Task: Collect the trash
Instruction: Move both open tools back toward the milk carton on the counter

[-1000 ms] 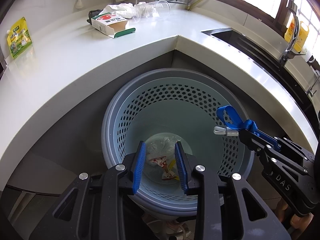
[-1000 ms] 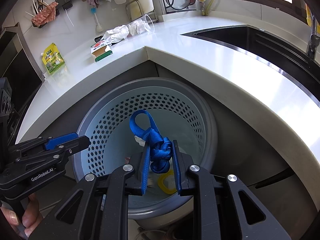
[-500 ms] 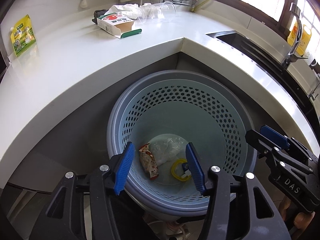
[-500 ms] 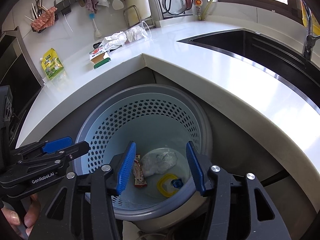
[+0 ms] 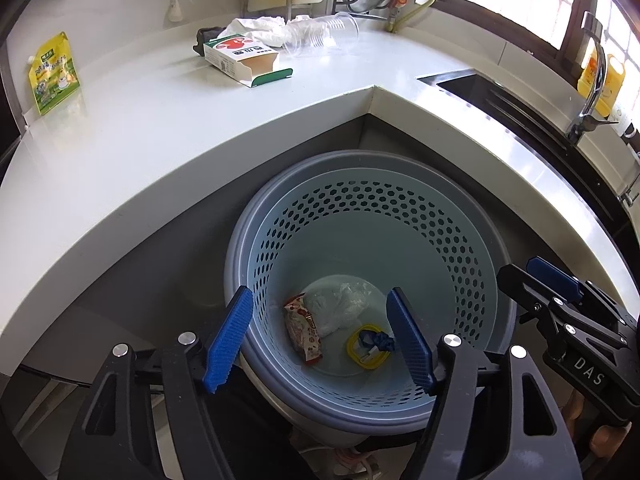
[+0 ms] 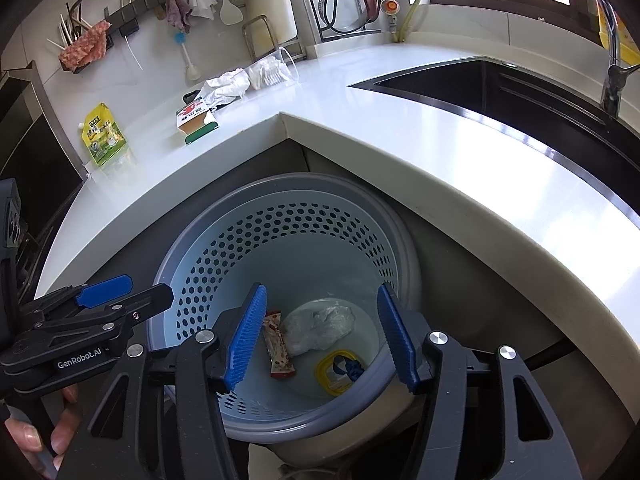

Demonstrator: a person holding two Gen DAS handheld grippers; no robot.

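Both pairs of fingers are spread wide with nothing between them: the left gripper (image 5: 320, 338) and the right gripper (image 6: 322, 336) hang side by side above the perforated blue basket (image 5: 360, 216), which serves as landmark here. At the basket's bottom lie a red snack wrapper (image 5: 303, 333), a crumpled clear plastic bag (image 5: 340, 310) touching it, and a yellow ring (image 5: 367, 347) with a knotted blue strap (image 5: 380, 340) on it. Beyond the basket, on the white desk (image 5: 132, 152), sit an open carton (image 5: 244, 60), crumpled white wrapping (image 5: 260, 26) and clear plastic cups (image 5: 324, 32); a green-yellow pouch (image 5: 52, 74) lies far to the basket's left.
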